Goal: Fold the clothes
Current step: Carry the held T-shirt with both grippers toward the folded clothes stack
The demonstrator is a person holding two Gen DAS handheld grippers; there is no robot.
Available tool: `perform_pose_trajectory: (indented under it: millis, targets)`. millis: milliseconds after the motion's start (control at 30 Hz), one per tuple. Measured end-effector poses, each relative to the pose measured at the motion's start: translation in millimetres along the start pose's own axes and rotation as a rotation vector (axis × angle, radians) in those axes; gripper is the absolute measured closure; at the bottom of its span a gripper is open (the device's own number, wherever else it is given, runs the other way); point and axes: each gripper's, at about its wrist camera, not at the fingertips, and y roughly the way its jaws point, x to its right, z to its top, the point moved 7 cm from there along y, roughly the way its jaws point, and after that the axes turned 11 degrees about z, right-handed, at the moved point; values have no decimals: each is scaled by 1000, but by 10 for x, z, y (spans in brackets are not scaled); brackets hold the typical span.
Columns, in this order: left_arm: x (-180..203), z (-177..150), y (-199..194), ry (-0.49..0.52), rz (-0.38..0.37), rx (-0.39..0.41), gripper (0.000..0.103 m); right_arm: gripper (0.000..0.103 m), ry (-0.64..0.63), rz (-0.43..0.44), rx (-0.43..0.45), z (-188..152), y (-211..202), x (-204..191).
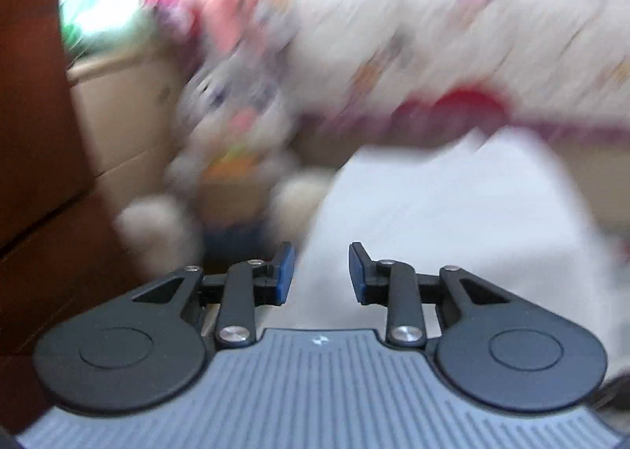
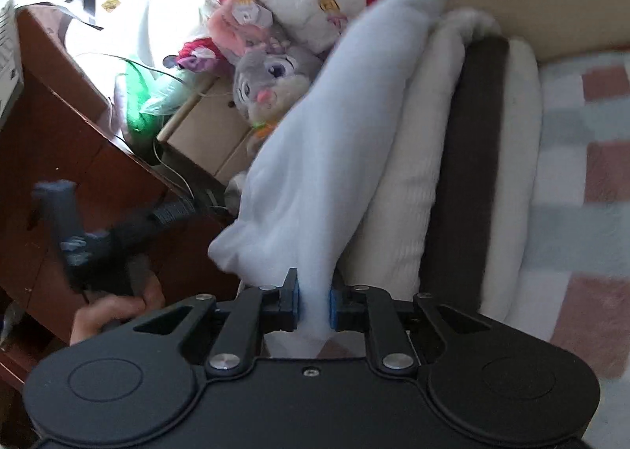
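Observation:
A white garment point(image 2: 315, 157) hangs stretched in front of me, and my right gripper point(image 2: 315, 291) is shut on its lower edge, the blue pads pinching the cloth. Motion blurs the left wrist view. There my left gripper point(image 1: 321, 256) stands open, its pads apart, with the white garment point(image 1: 433, 212) showing beyond the gap and no pad pressing on it. In the right wrist view a hand point(image 2: 114, 315) holds that left tool low on the left, apart from the garment's loose corner.
A stack of folded clothes point(image 2: 464, 173), cream and dark brown, lies right of the garment on a pink and grey checked blanket point(image 2: 582, 173). A grey plush rabbit point(image 2: 271, 82) and other soft toys sit behind. On the left are a brown wooden cabinet point(image 2: 59, 126) and a cardboard box point(image 2: 204, 126).

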Motion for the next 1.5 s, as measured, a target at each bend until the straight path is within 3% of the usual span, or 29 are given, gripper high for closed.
perform_pose_trajectory:
  millis: [33,133,200,233,300,400,433,467,500,600,667,767,800,833,900,933,1033,1100,1200,1300,1367,1500]
  targets:
    - [50,61,-37,-3,-17,37,71,85,11,0,6,-4,3,3]
    - [17,94,276,6,34,-66,71,85,7,-3,-24,-38,-44,13]
    - [-151,-45,597,-44,54,-180,71,86,-17,-19,-68,-85,-83,2]
    - [-235,-114,739,-73,58,-230,71,95,-38,-34,-93,-111,-107,-7]
    - [-426,-225,835,-166,43,-271,70,96,-111,-70,-136,-156,-198,-53]
    - [-525,-207,619,-206,38,-247,72,88,-99,23,-47,36,-506,-182]
    - [-497,-157,494,-198,25,-206,72,71,-85,56,5,155,-613,-212]
    - [-408,-50,321,-179,-10,-115,72,44,-78,67,55,296,-680,-214]
    - [-308,46,168,-171,-52,-39,67,35,-79,59,107,485,-695,-208]
    - [76,208,-28,-244,-236,26,61,32,-99,-25,202,1057,-481,-53]
    - [319,222,72,-248,-312,-15,61,32,-77,-73,191,1341,-249,104]
    - [613,69,339,-208,-331,-165,64,31,-19,-119,150,1644,86,355]
    - [628,16,360,-225,-347,-180,64,31,2,-132,132,1686,191,477]
    - [643,-37,380,-241,-362,-195,64,31,46,-152,120,1716,290,620]
    - [618,-82,408,-272,-370,-199,63,68,80,-122,130,1765,420,742]
    - [592,-88,409,-283,-368,-190,63,78,57,-100,141,1796,457,731]
    - [603,-121,470,-279,-389,-181,63,87,-149,-97,219,1829,418,528]
    - [631,-133,520,-272,-390,-182,63,88,-219,-165,252,1790,429,613]
    - [675,-161,586,-275,-384,-173,63,84,-271,-314,221,1642,532,921]
    - [547,-177,477,-321,-340,-165,64,80,-298,-356,212,1658,497,872]
    - [338,-212,332,-354,-245,-131,65,73,-312,-384,197,1689,471,814]
    - [-276,-377,125,-499,-19,8,62,74,-428,-475,227,1636,329,519]
